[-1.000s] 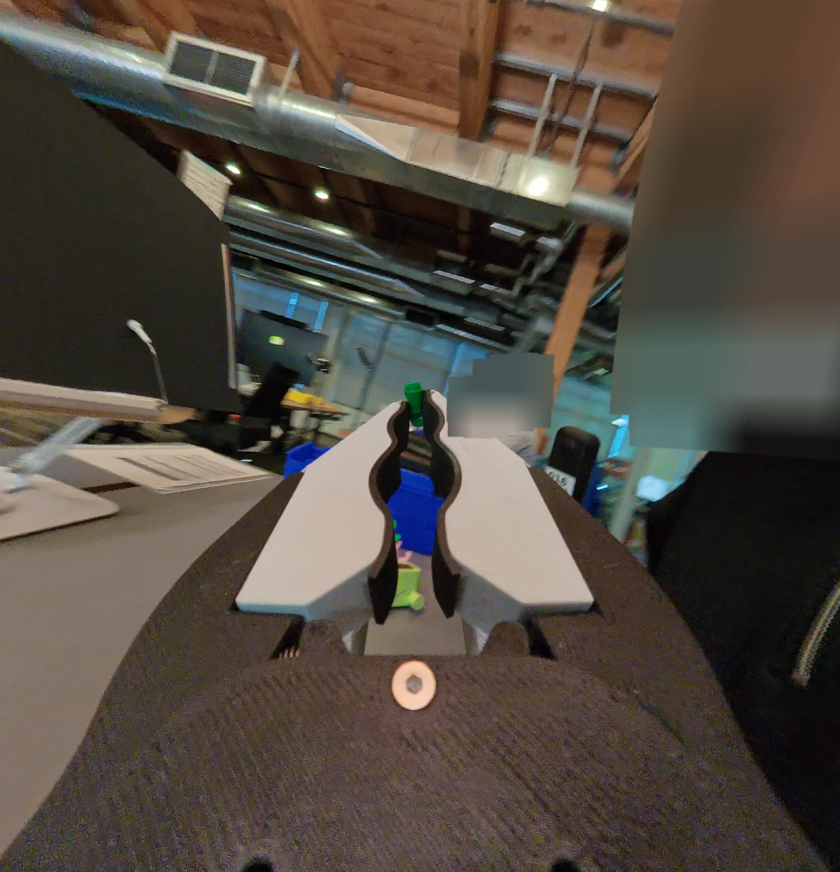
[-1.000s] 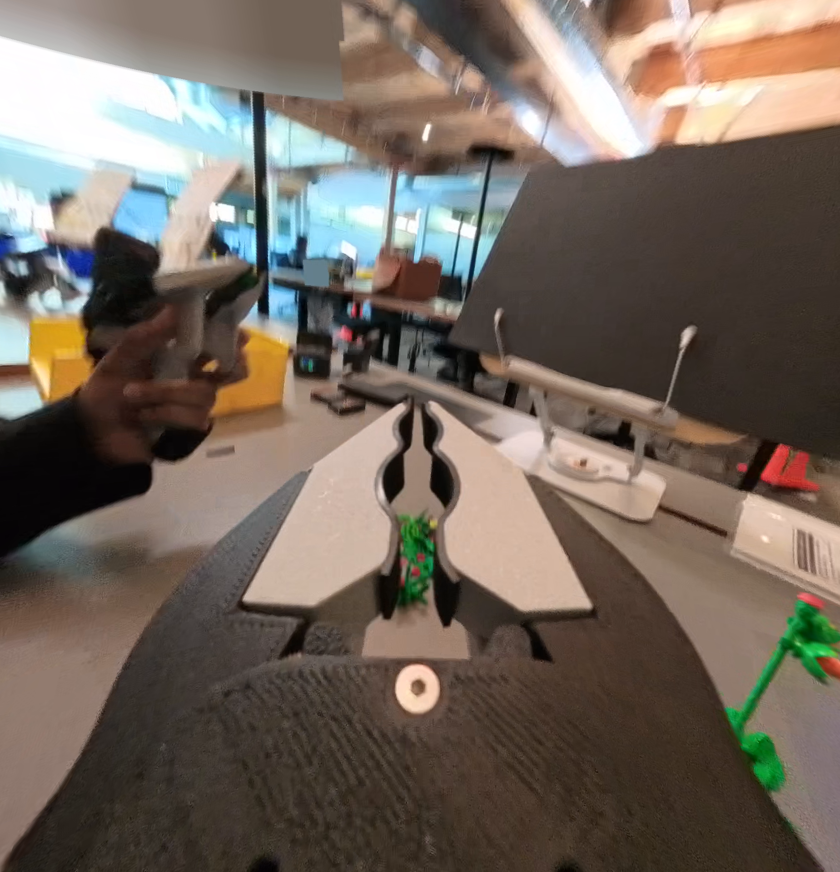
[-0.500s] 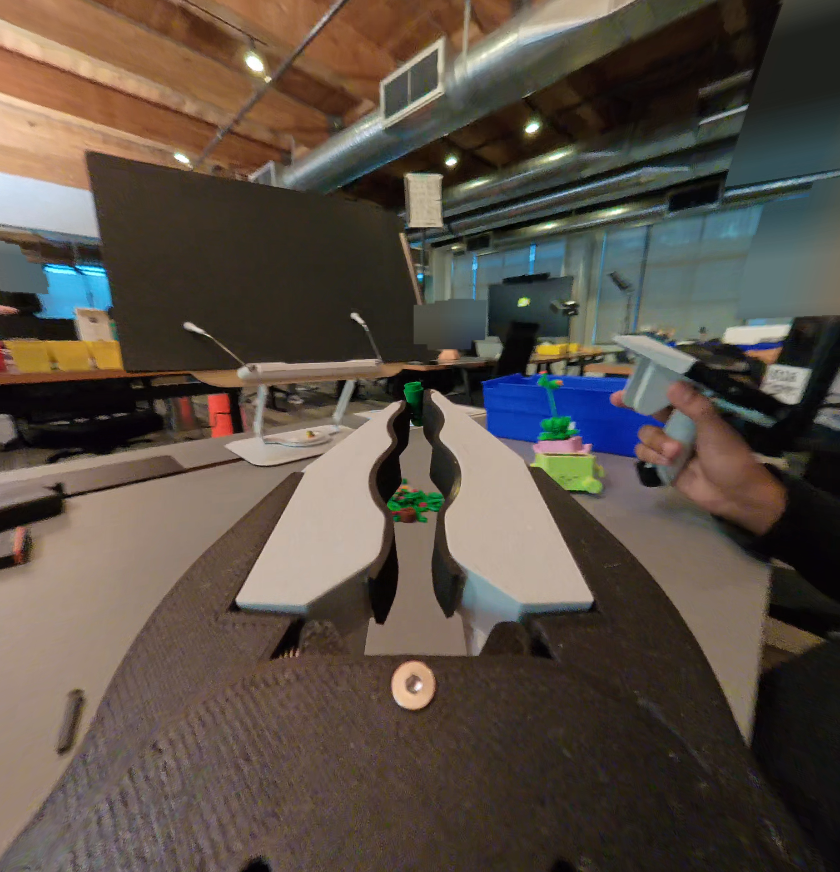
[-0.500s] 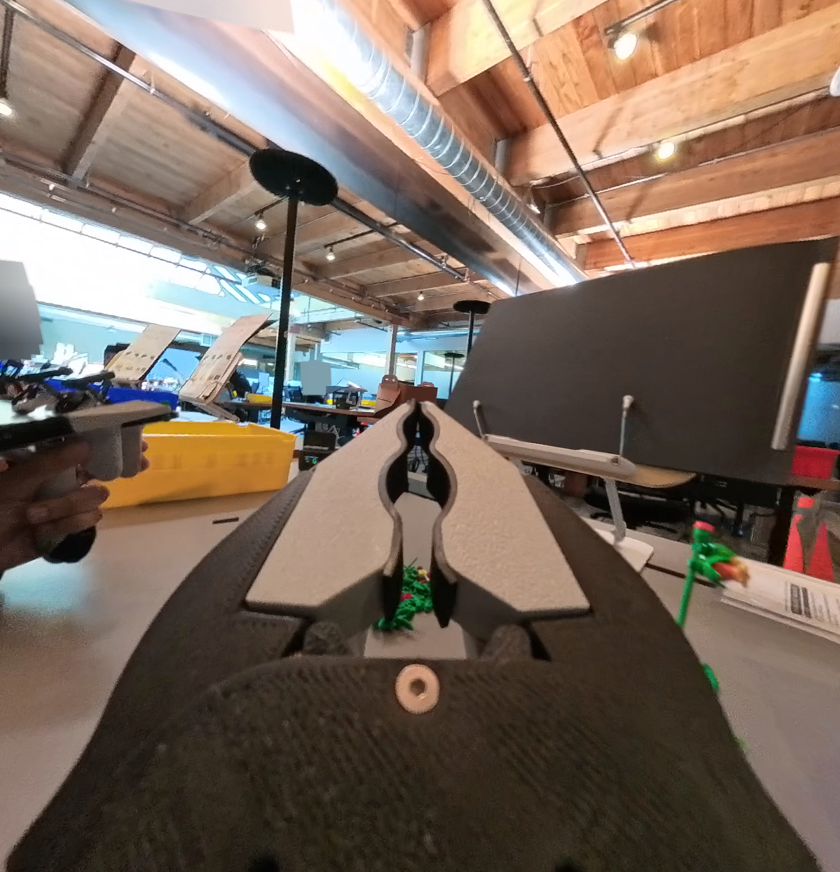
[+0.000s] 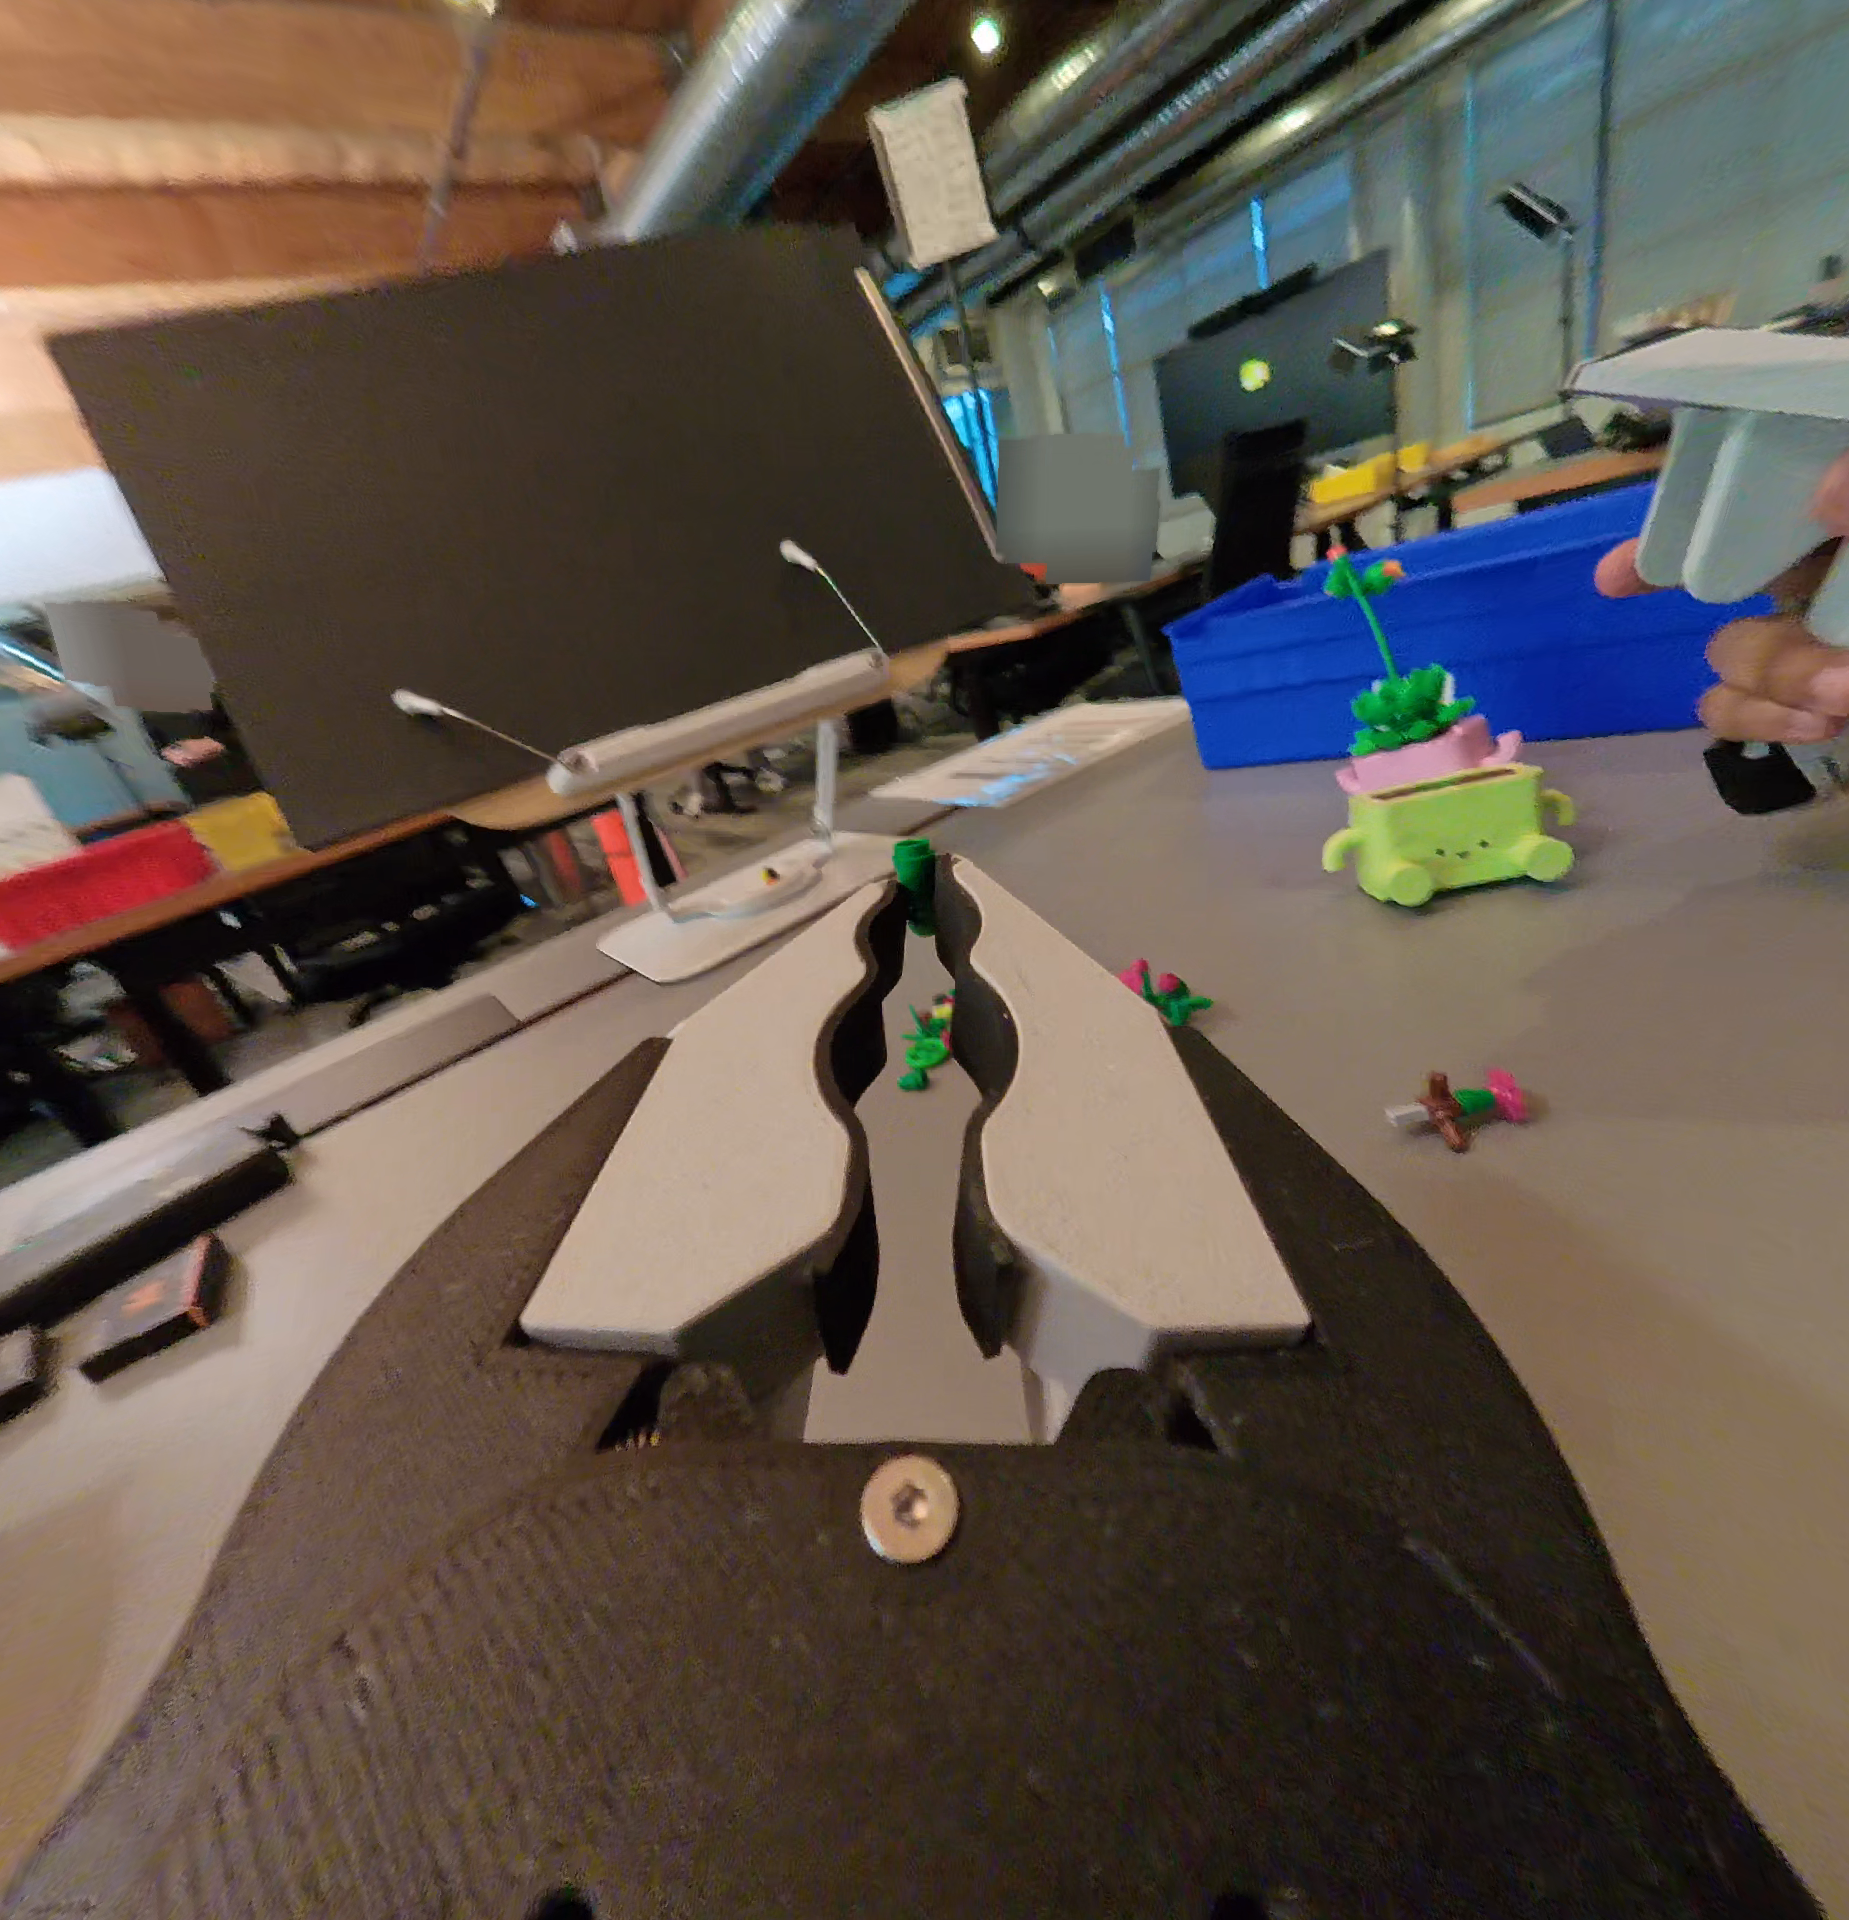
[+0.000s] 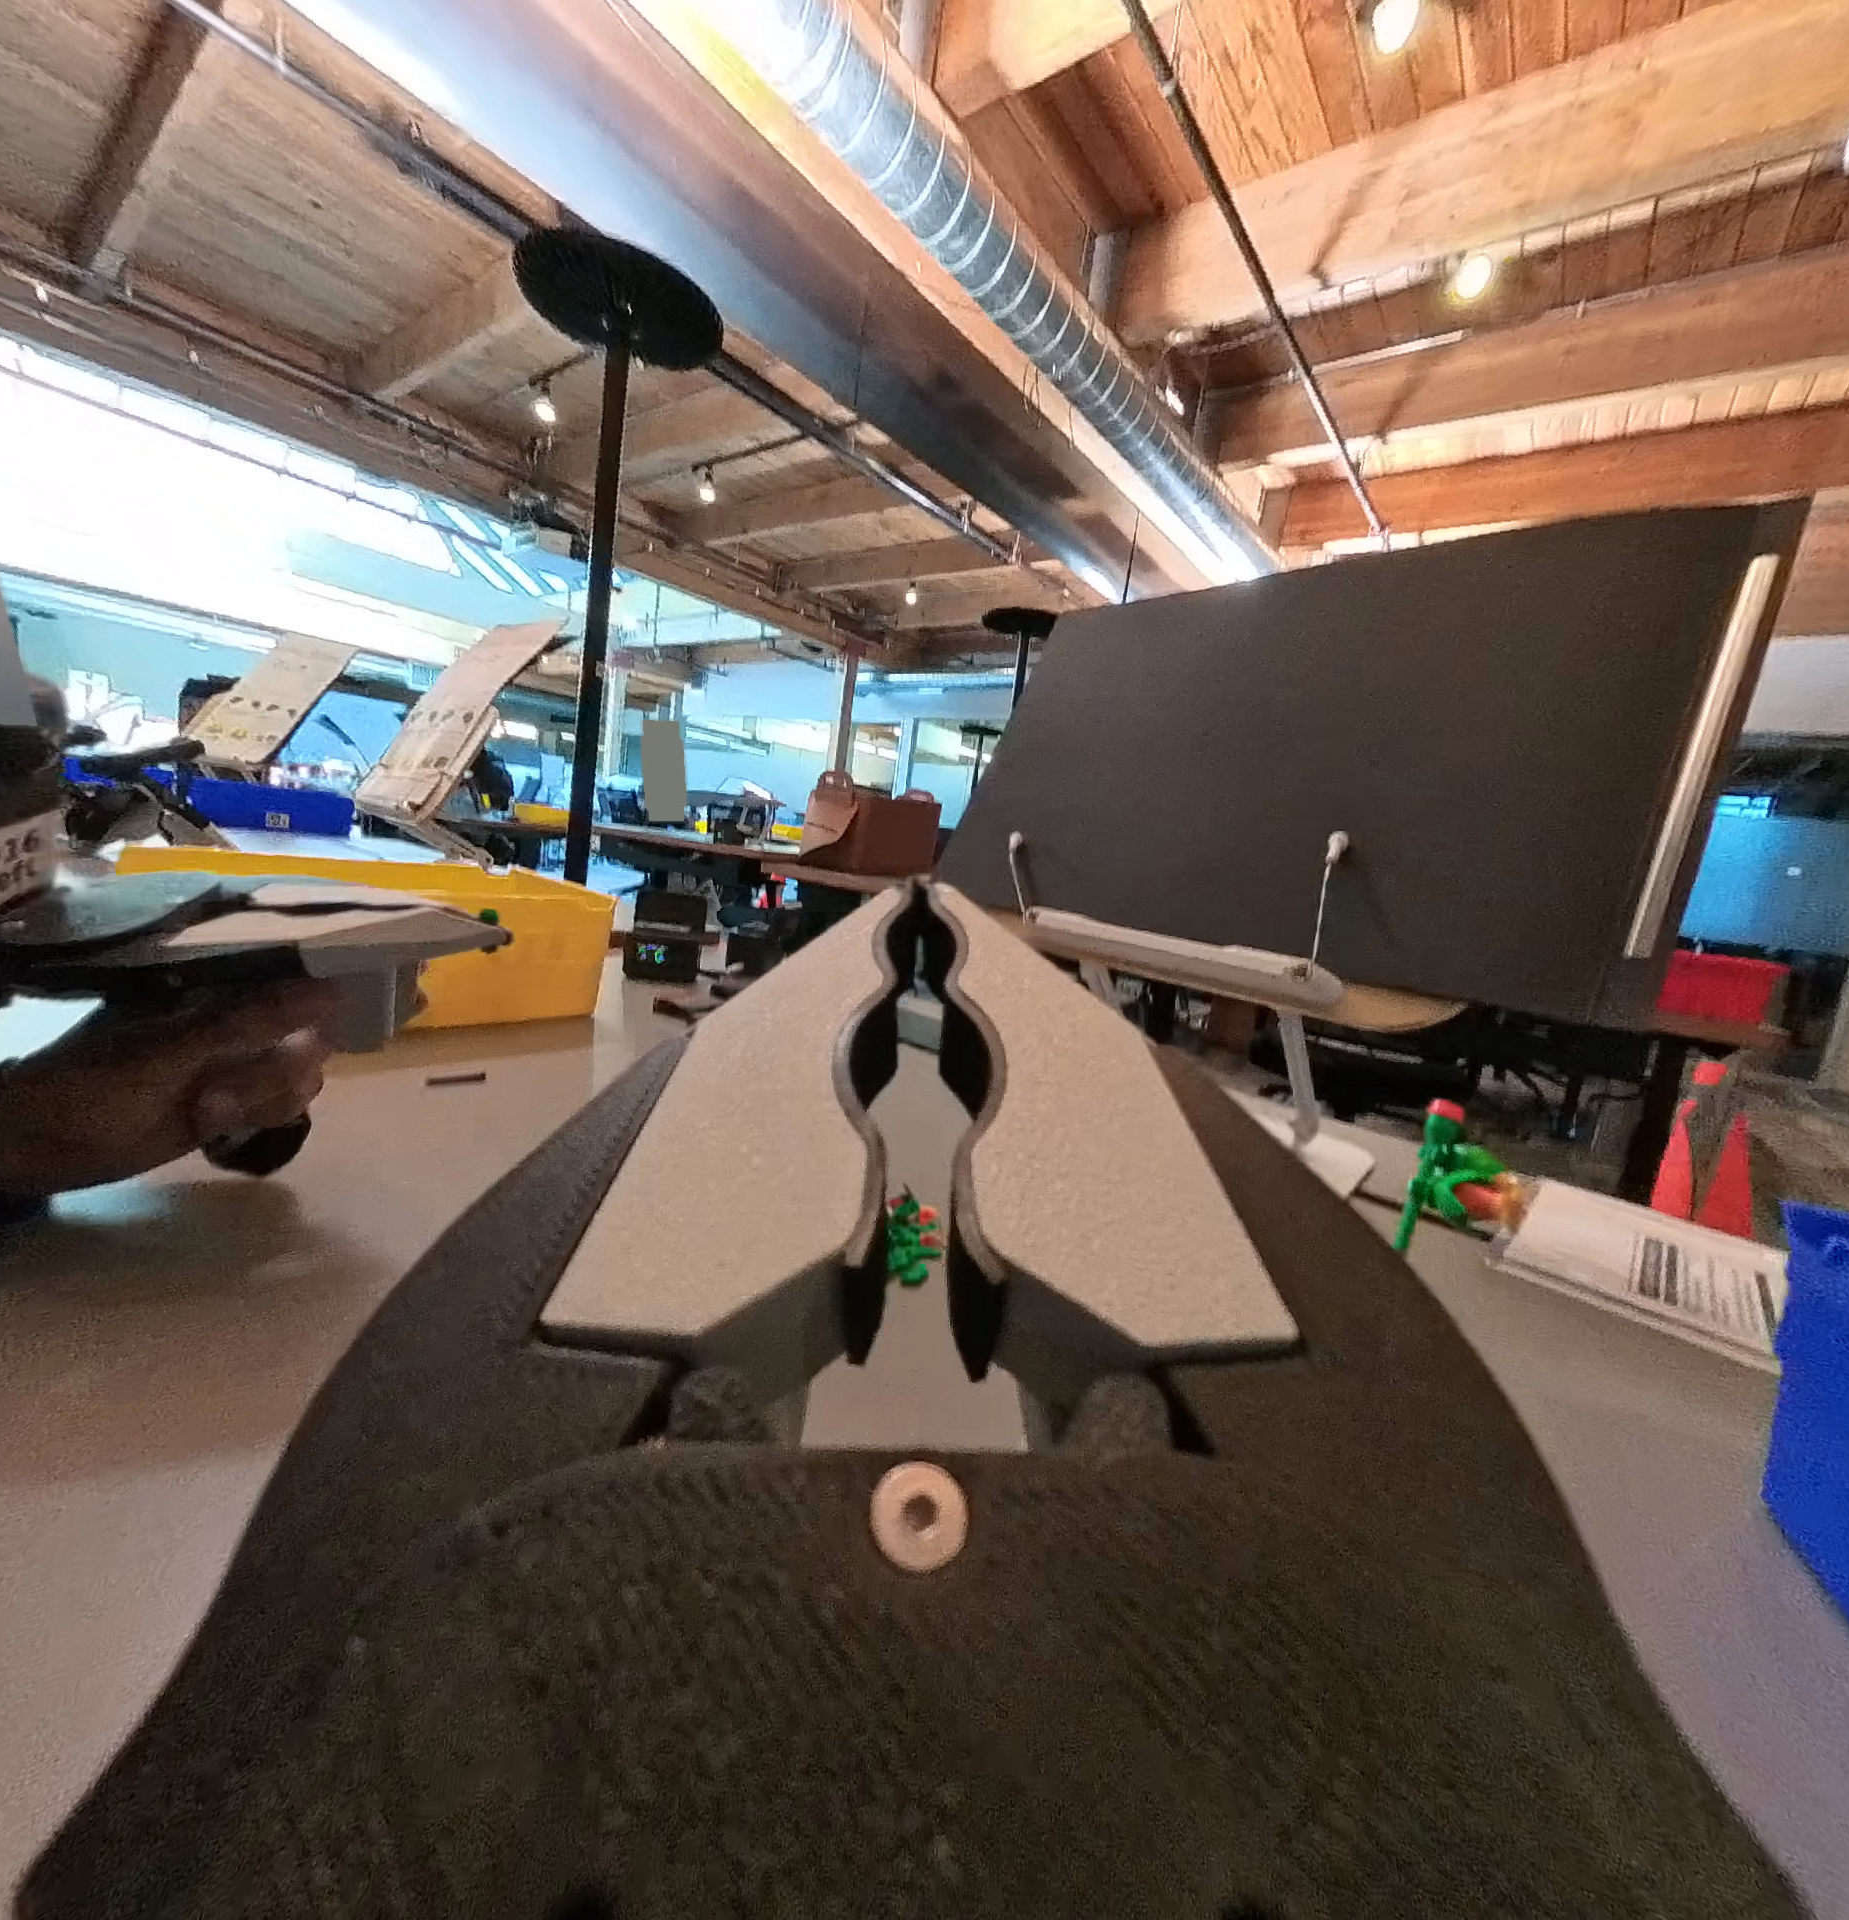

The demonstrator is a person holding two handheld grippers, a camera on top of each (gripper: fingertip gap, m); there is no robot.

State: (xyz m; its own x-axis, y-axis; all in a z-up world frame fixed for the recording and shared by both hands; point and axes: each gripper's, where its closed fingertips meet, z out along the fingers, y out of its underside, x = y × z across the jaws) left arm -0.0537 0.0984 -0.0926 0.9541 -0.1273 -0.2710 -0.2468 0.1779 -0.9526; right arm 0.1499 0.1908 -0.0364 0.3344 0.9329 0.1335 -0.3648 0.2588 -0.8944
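- Presently I am pinching a small green piece in the left gripper fingertips, above the grey table.
- I am holding the right gripper pressed together, empty.
- Loose flower bits are lying scattered; the toy planter is standing well apart.

Both pictures are bright enough to see well. In the right wrist view, strong daylight pours in from the big windows on the left and washes that part out to white. Small round ceiling lamps glow above. The left wrist view is blurry along the top and the left edge, so the wooden ceiling smears. Straight lines bend near the edges of both pictures. The counter has soft shadows, maybe from the hand at the right.
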